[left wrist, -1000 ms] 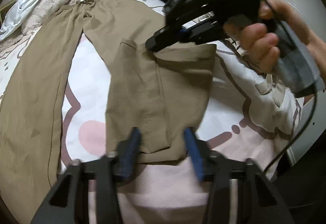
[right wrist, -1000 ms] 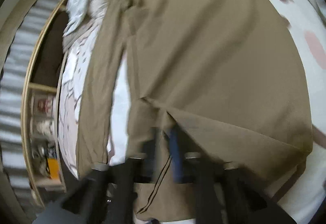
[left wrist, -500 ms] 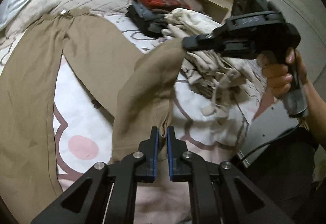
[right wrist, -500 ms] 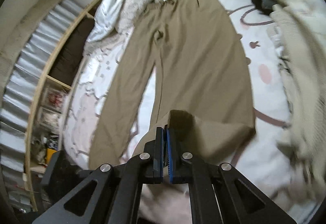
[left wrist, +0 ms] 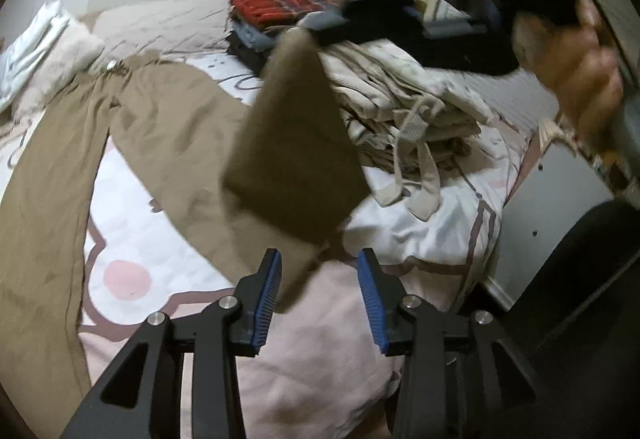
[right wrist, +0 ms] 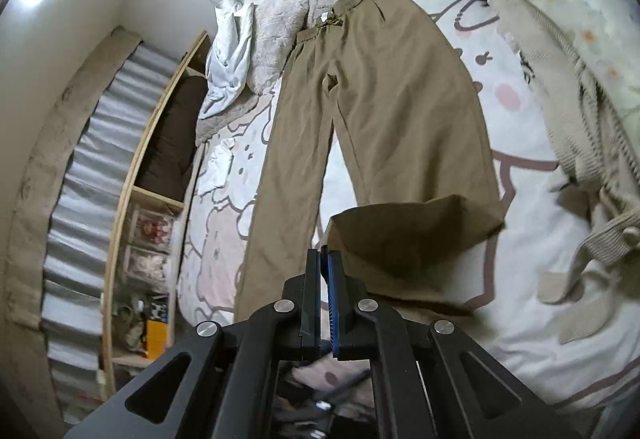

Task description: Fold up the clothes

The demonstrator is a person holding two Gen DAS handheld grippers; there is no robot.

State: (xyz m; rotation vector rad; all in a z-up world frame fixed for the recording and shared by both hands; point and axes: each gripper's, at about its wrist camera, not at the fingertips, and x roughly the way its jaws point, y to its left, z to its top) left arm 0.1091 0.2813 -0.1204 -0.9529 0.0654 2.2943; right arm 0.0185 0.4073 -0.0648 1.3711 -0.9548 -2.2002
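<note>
khaki trousers (right wrist: 384,111) on pink-patterned bed (right wrist: 520,271); hem in clamped right gripper (right wrist: 324,259); left gripper (left wrist: 318,271) newly parted, empty

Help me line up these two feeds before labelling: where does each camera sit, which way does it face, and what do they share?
Left wrist: on the left gripper, looking forward and down across the bed toward folded stacks; jaws apart around the hanging trouser hem, having just opened; the right gripper and its hand show at upper right.
Right wrist: on the right gripper, looking down along the bed toward the pillows; jaws shut on the trouser hem.
Shared: the khaki trousers, bedsheet and cream clothes pile.
</note>
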